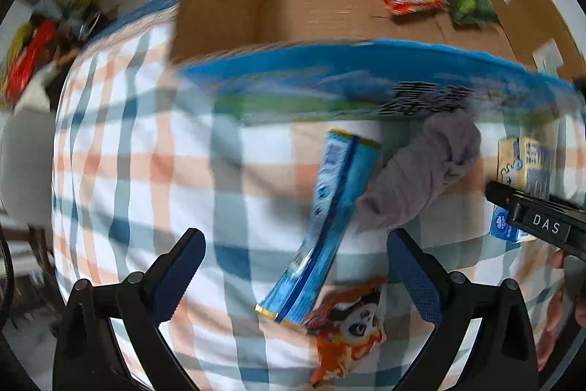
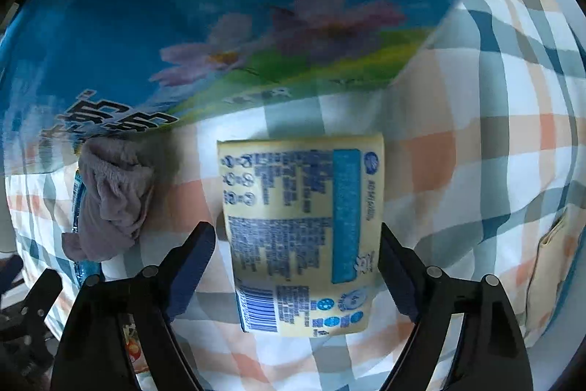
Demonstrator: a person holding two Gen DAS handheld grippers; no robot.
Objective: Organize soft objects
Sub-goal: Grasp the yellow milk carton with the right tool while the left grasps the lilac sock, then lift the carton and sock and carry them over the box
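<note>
Tissue pack (image 2: 300,237) between open hand-held gripper (image 2: 296,266) fingers.

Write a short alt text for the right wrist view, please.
The open right gripper reaches around a yellow tissue pack lying on a checked cloth. A crumpled grey cloth lies to its left, and a big blue package fills the top.

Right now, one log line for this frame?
left gripper: open, over blue packet | right gripper: open, straddling yellow tissue pack | cardboard box: two snack bags inside
</note>
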